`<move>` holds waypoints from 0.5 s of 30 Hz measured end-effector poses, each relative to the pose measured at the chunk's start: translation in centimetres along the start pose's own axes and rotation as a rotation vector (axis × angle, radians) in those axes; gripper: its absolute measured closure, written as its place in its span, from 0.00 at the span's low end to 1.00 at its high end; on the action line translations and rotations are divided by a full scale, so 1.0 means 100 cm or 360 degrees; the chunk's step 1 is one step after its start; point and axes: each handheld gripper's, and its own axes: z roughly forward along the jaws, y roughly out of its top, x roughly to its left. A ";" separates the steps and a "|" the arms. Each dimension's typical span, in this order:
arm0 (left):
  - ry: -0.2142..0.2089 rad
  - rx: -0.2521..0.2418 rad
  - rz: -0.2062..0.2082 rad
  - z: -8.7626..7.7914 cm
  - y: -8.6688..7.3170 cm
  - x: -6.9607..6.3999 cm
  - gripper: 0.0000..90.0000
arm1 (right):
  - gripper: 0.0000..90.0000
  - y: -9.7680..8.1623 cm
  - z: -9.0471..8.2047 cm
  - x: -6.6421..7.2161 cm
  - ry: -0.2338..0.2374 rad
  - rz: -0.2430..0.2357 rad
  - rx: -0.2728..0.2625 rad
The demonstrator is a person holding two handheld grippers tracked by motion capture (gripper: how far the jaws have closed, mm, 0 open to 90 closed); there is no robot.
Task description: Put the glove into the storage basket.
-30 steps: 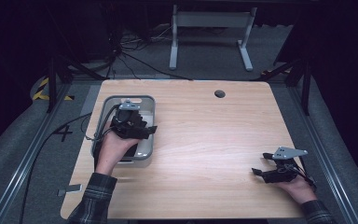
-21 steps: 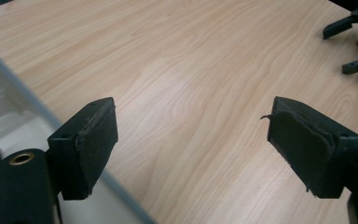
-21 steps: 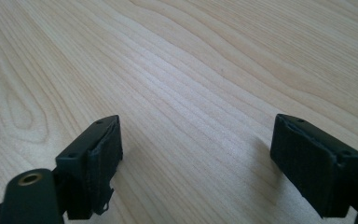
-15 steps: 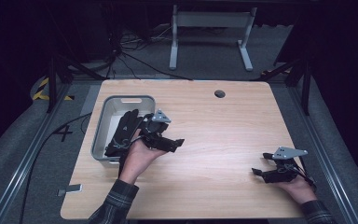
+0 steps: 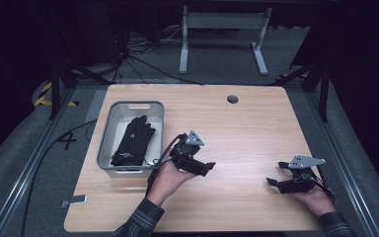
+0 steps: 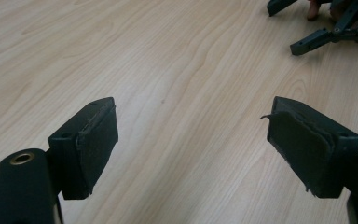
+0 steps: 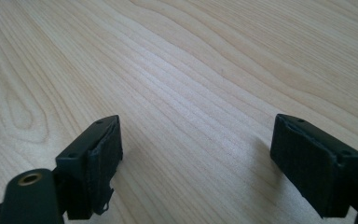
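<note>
- Left hand-held gripper (image 5: 205,167) now out over bare wood at the middle of the surface (image 5: 256,128), just right of the grey bin (image 5: 107,143); a second ago down inside that bin, half a second ago at its right rim.
- Jaws wide apart in the left gripper view, nothing between the pads (image 6: 93,149), only wood grain beyond.
- Black glove (image 5: 133,140) lying flat in the bin, fingers pointing toward the far end, well clear of both grippers.
- Judging from that: glove set down and let go, left hand pulling back toward the middle; deposit step looks finished, with no other loose item in sight to fetch.
- Right hand-held gripper (image 5: 281,181) parked at the near right of the surface, same place as in both earlier pictures; jaws spread, pads (image 7: 98,163) empty over plain wood.
- Hard to make out: small white marking on the glove's cuff, too small to read; near end of the bin's floor partly hidden behind its wall and the left forearm.
- Both forearms cut off by the bottom edge of the high view; plaid sleeves just showing.
- Surroundings beyond the surface dark, only cables and a stand's legs faintly visible.
</note>
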 end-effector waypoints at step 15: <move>-0.0052 0.0061 0.0128 0.047 -0.021 -0.028 0.18 | 0.19 0.000 0.000 0.000 0.0002 0.0000 0.0000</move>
